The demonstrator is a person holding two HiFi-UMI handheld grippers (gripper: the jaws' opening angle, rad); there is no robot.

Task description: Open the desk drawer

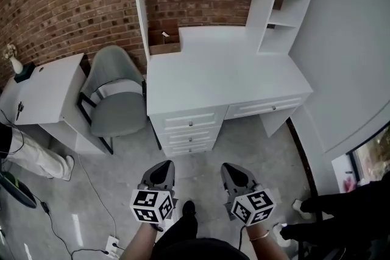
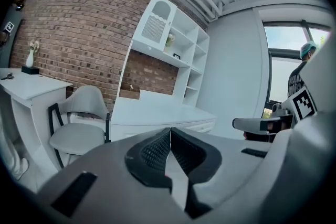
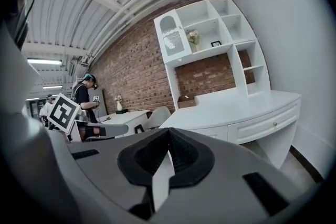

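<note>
A white desk with a shelf hutch stands against the brick wall. Under its top, a stack of three drawers sits at the left and a wide drawer with a small knob at the right; all are closed. My left gripper and right gripper hover side by side over the floor, well short of the desk, both shut and empty. The wide drawer shows in the right gripper view, to the right of the right gripper. The left gripper faces the desk.
A grey chair stands left of the desk, beside a second white desk. A brown box sits at the desk's back left. Cables and a socket strip lie on the floor at left. Another person stands at right.
</note>
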